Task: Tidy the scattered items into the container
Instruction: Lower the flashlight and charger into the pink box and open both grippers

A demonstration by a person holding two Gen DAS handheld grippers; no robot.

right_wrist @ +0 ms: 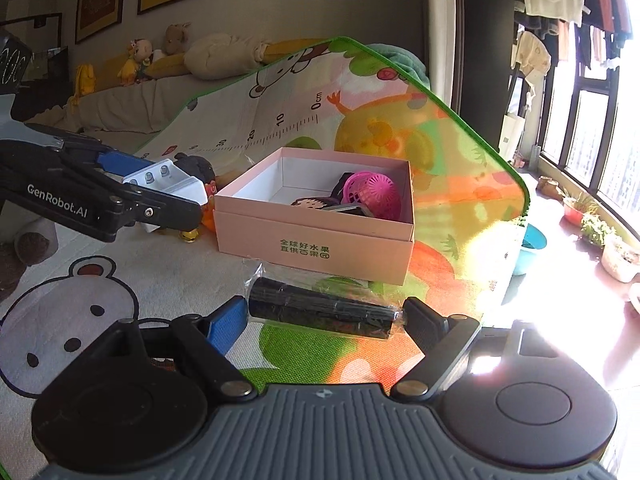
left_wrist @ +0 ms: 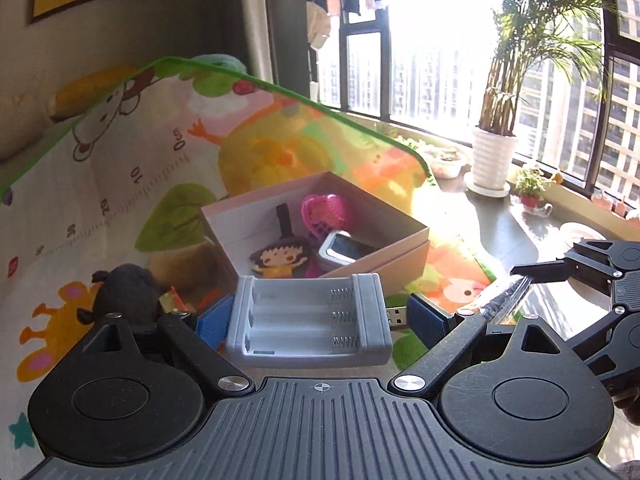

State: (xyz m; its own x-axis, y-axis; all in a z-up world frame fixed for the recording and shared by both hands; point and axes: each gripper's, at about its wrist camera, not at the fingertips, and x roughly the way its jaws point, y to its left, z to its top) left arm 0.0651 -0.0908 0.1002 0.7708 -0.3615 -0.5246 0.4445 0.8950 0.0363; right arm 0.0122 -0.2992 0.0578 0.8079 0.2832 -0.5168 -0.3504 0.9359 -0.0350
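Two items in hand, one per gripper, both short of the box (right_wrist: 316,236).

Left gripper (left_wrist: 320,320): jaws wide, clamped end-on across a grey battery holder (left_wrist: 308,320), with a USB plug showing at its right end. Hard plastic shell, looks light and stiff; the spring contacts inside are the only delicate bit. Hold it by the end walls, as now. It sits just in front of the box's near corner, left of it in the right wrist view.

Right gripper (right_wrist: 326,314): jaws wide, closed lengthwise on a black roll (right_wrist: 320,314) in crinkly clear wrap. Probably light; the film looks slippery and the round body could spin or slide, so end-on pressure is the safer grip. It sits in front of the box's printed wall.

Count:
- box: one, pink card, open top, on the play mat (right_wrist: 100,300)
- inside the box: a pink mesh basket (right_wrist: 374,192), a cartoon-girl tag (left_wrist: 280,260), a dark-screened gadget (left_wrist: 340,252)
- left of the box: one dark plush (left_wrist: 124,292), small orange and brass bits I can't identify
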